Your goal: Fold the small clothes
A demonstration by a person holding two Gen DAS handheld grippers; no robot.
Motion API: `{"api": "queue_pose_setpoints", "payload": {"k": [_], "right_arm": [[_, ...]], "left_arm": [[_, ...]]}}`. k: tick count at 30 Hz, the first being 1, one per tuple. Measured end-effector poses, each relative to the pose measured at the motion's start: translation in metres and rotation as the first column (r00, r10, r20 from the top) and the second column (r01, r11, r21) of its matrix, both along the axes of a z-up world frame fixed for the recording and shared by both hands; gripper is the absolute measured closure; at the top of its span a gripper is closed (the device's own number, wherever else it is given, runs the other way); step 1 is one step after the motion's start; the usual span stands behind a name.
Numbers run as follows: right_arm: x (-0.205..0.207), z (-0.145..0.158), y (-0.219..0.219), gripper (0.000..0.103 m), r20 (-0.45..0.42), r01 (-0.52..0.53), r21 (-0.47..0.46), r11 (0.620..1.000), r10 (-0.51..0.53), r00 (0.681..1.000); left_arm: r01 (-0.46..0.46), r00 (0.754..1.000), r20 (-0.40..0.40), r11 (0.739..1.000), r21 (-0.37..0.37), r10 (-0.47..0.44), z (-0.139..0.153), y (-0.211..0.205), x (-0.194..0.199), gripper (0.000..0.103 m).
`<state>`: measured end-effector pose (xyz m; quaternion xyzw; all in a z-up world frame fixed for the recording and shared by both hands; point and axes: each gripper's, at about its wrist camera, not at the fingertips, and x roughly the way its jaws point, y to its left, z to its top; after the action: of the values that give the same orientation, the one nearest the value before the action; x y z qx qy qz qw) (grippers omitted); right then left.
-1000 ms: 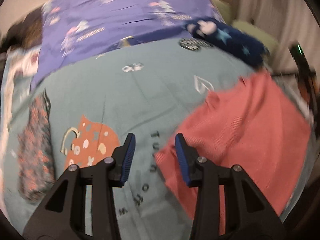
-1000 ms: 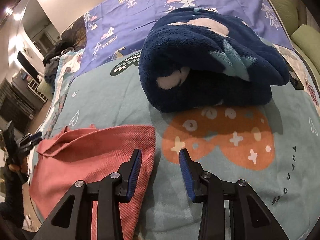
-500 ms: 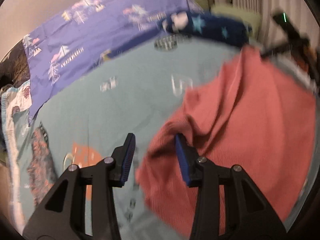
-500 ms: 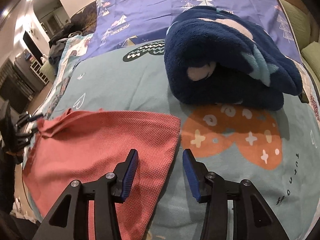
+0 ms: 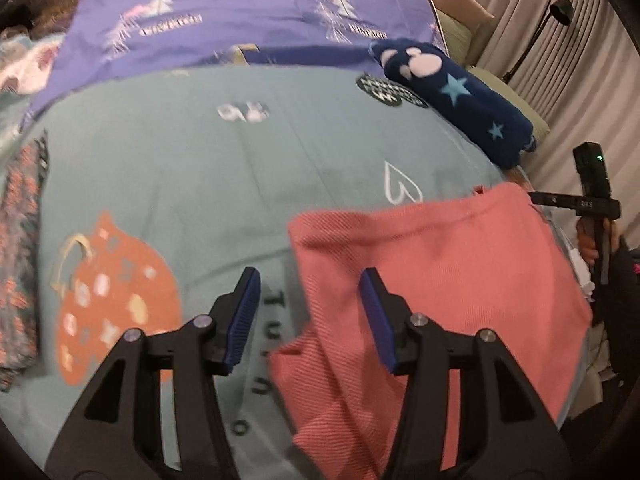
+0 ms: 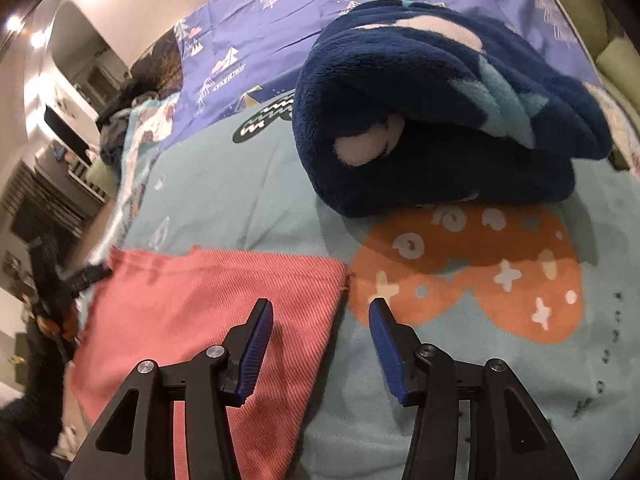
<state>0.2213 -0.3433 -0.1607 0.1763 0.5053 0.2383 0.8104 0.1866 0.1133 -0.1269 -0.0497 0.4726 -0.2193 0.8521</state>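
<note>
- Since a second ago the salmon-pink knit garment (image 5: 440,280) has been spread flatter on the teal blanket (image 5: 240,168), and both pairs of tongs stand wider apart than they did.
- Left gripper (image 5: 312,316): its jaws are opening, with the garment's left edge and a rumpled fold lying below the gap; the blue pads (image 5: 374,320) press on nothing.
- Right gripper (image 6: 320,344): its jaws are opening as well, straddling the garment's right edge near its far corner; no cloth is pinched between them.
- In the right wrist view the pink garment (image 6: 208,300) lies flat at the near edge of the bed, its right edge just beside an orange heart print (image 6: 472,272) on the blanket.
- A rolled navy fleece blanket (image 6: 440,120) with pale stars and white patches sits beyond the heart print, well apart from the garment.
- A purple sheet (image 5: 240,12) with tree prints covers the far part of the bed.
- An orange teapot print (image 5: 112,308) marks the blanket left of the left gripper, and a patterned cloth (image 5: 20,260) lies at the far left edge.
- At the right border of the left wrist view, a hand (image 5: 592,240) holds the other black gripper's frame.
</note>
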Motion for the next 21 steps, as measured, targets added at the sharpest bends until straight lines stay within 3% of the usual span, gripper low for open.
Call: {"api": "queue_pose_setpoints", "payload": {"k": [1, 2, 3, 4, 5, 6, 10, 12, 16, 19, 21], "right_arm": [[0.002, -0.002, 0.0, 0.052, -0.008, -0.001, 0.026, 1.0, 0.001, 1.0], [0.003, -0.003, 0.002, 0.052, -0.012, -0.002, 0.042, 0.999, 0.003, 1.0], [0.004, -0.003, 0.005, 0.054, -0.016, -0.013, 0.057, 0.998, 0.014, 1.0], [0.002, -0.002, 0.008, 0.059, -0.013, -0.019, 0.063, 0.998, 0.02, 1.0], [0.001, 0.0, 0.01, 0.085, -0.005, -0.019, 0.065, 0.998, 0.019, 1.0], [0.0, 0.002, 0.012, 0.097, -0.001, -0.023, 0.073, 0.997, 0.023, 1.0], [-0.012, 0.027, 0.012, 0.097, 0.114, -0.021, 0.116, 0.993, 0.008, 0.993], [-0.011, 0.035, 0.014, 0.097, 0.147, -0.03, 0.125, 0.992, 0.011, 0.989], [0.006, 0.019, 0.026, 0.092, 0.057, 0.017, 0.026, 1.0, -0.018, 0.998], [-0.001, 0.006, 0.026, 0.09, -0.023, 0.058, -0.016, 0.998, -0.059, 0.998], [-0.019, 0.011, 0.017, 0.086, -0.016, 0.067, -0.002, 0.998, -0.067, 0.998]], "left_arm": [[0.005, 1.0, -0.018, 1.0, -0.028, -0.005, -0.003, -0.003, 0.001, 0.05], [0.007, 1.0, -0.024, 0.999, -0.053, -0.008, -0.004, -0.005, 0.001, 0.06], [0.017, 1.0, -0.02, 0.996, -0.086, -0.019, -0.004, -0.007, 0.001, 0.086], [0.015, 1.0, -0.018, 0.996, -0.093, -0.017, -0.003, -0.009, 0.001, 0.094], [0.003, 1.0, -0.006, 0.995, -0.095, -0.004, 0.0, -0.009, 0.0, 0.096], [-0.01, 1.0, 0.019, 0.995, -0.101, 0.012, 0.005, -0.008, -0.003, 0.099], [-0.062, 0.987, 0.135, 0.981, -0.184, 0.088, 0.038, 0.014, -0.027, 0.099], [-0.075, 0.978, 0.18, 0.984, -0.162, 0.104, 0.048, 0.021, -0.035, 0.099], [-0.128, 0.987, 0.091, 0.99, -0.061, 0.133, 0.022, 0.02, -0.016, 0.098], [-0.173, 0.984, 0.046, 0.985, 0.001, 0.173, 0.007, 0.02, -0.014, 0.082], [-0.199, 0.978, 0.062, 0.98, -0.03, 0.2, 0.013, 0.028, -0.026, 0.055]]}}
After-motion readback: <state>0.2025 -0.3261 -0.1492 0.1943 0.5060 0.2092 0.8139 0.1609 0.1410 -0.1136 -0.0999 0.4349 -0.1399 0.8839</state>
